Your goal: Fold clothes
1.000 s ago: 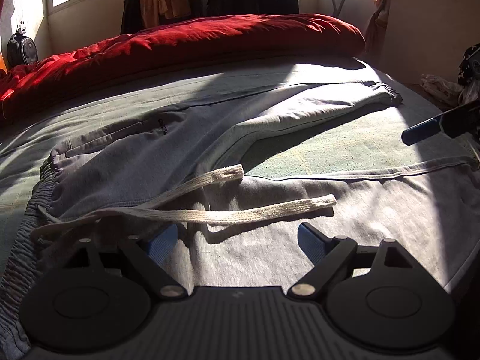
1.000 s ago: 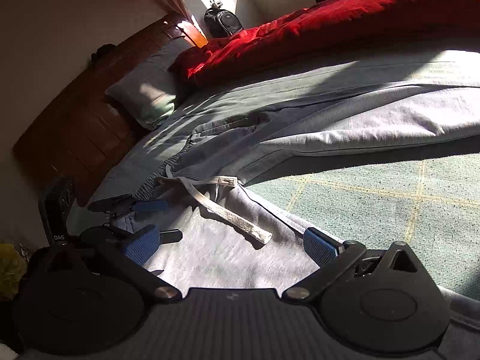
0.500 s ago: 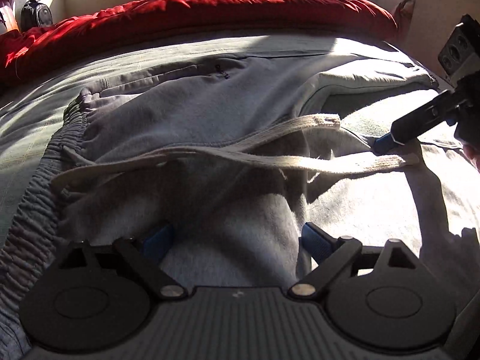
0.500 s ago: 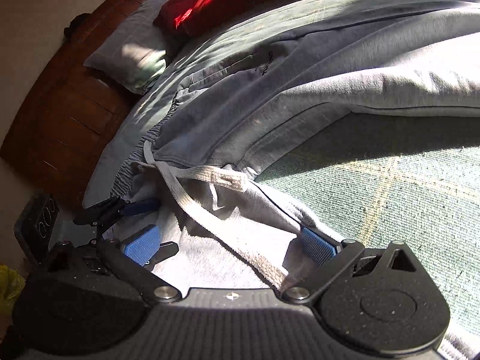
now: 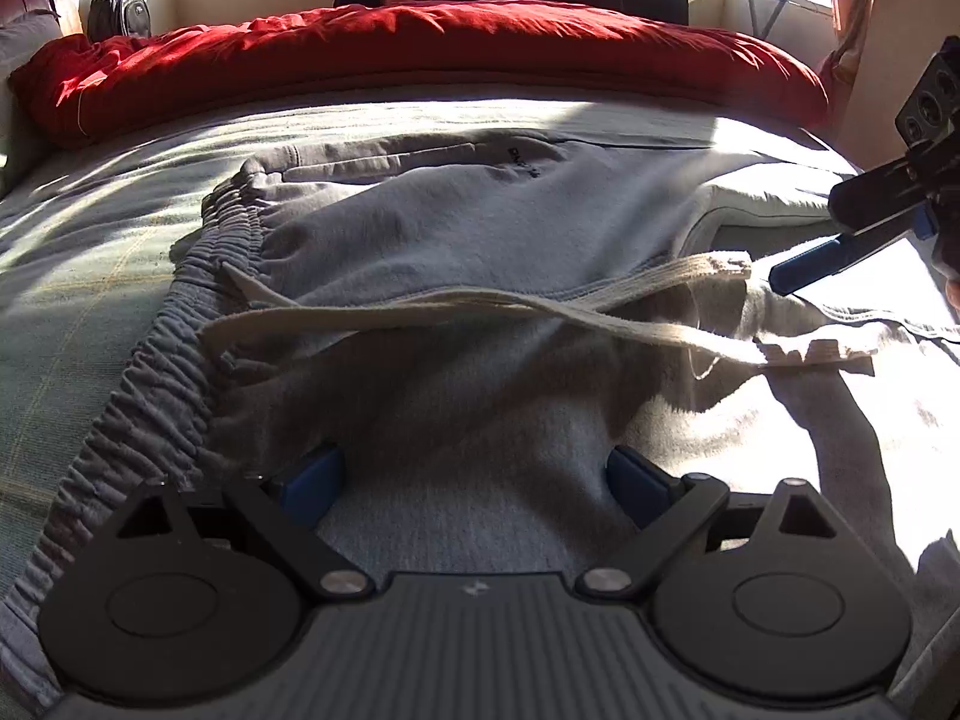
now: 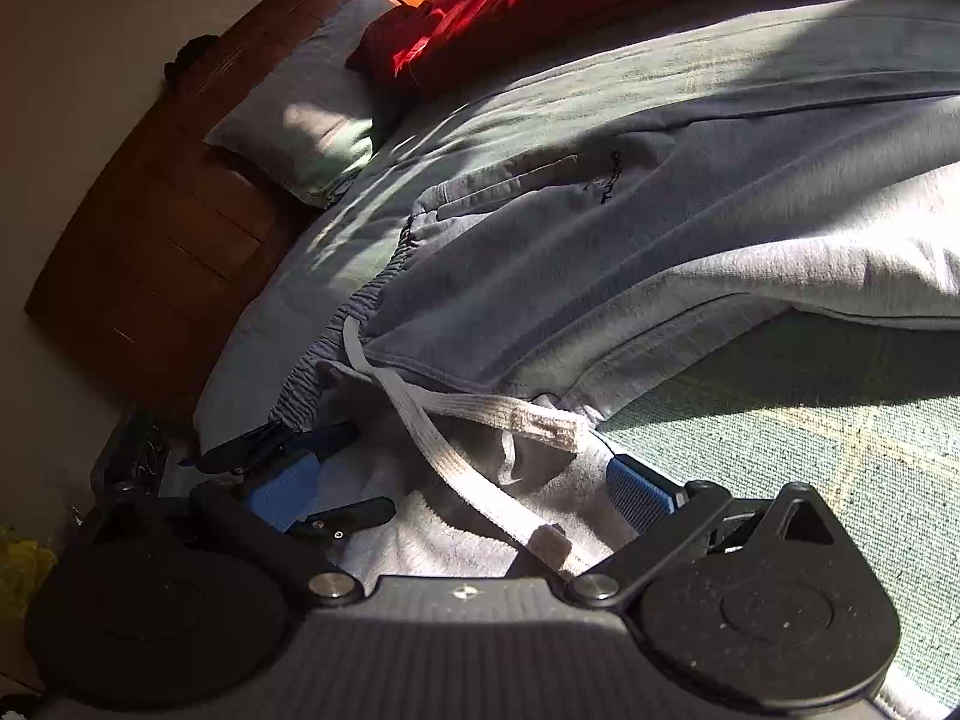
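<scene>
Left gripper [image 5: 474,480]: fingers spread wide, grey fabric seen between blue pads, not clamped. Right gripper [image 6: 462,483]: fingers also wide apart, drawstring end and fabric lying between, nothing gripped. Grey sweatpants [image 5: 456,222] laid flat on bed [image 5: 72,276], elastic waistband [image 5: 150,372] bunched at left. Cream drawstring [image 5: 480,306] crossed loosely over front of pants, one end seen close to right gripper's fingertip in left wrist view. Pocket and small dark logo seen beyond. Red duvet [image 5: 420,48] heaped along far edge. Pillow [image 6: 300,126] set against wooden headboard [image 6: 156,210].
</scene>
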### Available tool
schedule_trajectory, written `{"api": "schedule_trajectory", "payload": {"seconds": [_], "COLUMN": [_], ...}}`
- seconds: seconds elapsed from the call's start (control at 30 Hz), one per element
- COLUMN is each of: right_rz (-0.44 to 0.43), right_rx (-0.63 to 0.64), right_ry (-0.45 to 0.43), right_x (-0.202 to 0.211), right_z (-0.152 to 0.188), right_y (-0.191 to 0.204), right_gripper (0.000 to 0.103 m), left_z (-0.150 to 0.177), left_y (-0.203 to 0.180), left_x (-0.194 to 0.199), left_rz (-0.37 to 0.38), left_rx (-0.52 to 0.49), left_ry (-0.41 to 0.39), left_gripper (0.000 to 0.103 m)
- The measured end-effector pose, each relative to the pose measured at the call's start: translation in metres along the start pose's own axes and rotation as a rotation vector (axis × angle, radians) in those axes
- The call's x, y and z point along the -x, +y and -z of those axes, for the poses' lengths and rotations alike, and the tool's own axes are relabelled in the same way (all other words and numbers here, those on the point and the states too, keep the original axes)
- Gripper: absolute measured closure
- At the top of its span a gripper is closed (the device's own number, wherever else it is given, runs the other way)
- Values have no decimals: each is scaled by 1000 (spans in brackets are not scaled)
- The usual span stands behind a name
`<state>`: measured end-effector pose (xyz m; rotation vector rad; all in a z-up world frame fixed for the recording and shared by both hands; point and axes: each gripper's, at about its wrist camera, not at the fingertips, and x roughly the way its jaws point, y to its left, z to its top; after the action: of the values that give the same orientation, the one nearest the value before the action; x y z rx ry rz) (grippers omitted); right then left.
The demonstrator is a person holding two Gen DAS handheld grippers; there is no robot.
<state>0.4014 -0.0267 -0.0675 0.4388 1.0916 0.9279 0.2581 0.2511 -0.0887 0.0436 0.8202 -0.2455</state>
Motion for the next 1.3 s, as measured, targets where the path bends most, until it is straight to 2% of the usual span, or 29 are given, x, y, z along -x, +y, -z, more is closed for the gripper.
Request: {"api": "schedule_trajectory", "payload": {"seconds": [0.07, 0.2, 0.33, 0.43, 0.5, 0.6, 0.73, 0.87, 0.93, 1.0, 1.07, 1.13, 1.2, 1.3], "right_rz": [28, 96, 187, 246, 239, 177, 145, 206, 242, 343, 367, 349, 354, 423], "right_rx": [-25, -9, -43, -74, -89, -112, -112, -166, -173, -137, -110, -116, -125, -91], "right_ry": [16, 0, -14, -60, -109, -141, -137, -172, -221, -250, -250, -237, -231, -233], "right_x": [-7, 9, 54, 91, 114, 131, 116, 102, 116, 133, 150, 164, 173, 179], "right_z": [3, 16, 34, 50, 61, 78, 85, 82, 84, 89, 101, 114, 130, 153], "right_y": [-8, -19, -28, -30, -28, -28, -35, -60, -57, -45, -36, -32, -29, -25], "right_gripper": [0, 1, 0, 0, 0, 0, 0, 1, 0, 0, 0, 0, 0, 0], "left_z": [1, 4, 3, 1, 0, 0, 9, 29, 37, 36, 33, 28, 24, 22], "left_y": [0, 0, -1, -9, -25, -56, -100, -122, -116, -111, -114, -126, -145, -178], "left_x": [1, 2, 4, 8, 17, 35, 46, 34, 35, 44, 55, 66, 73, 76], "left_rz": [-6, -16, -29, -73, -105, -83, 31, 29, 26, 19, -23, -20, 25, 59], "left_rx": [-3, -11, -5, -6, -50, -135, -208, -236, -188, -148, -146, -175, -211, -291], "left_ry": [-4, -10, -3, 8, 4, -28, -24, 56, 56, 58, 35, 7, -17, -33], "left_gripper": [8, 8, 8, 8, 9, 9, 9, 9, 9, 9, 9, 9, 9, 9]}}
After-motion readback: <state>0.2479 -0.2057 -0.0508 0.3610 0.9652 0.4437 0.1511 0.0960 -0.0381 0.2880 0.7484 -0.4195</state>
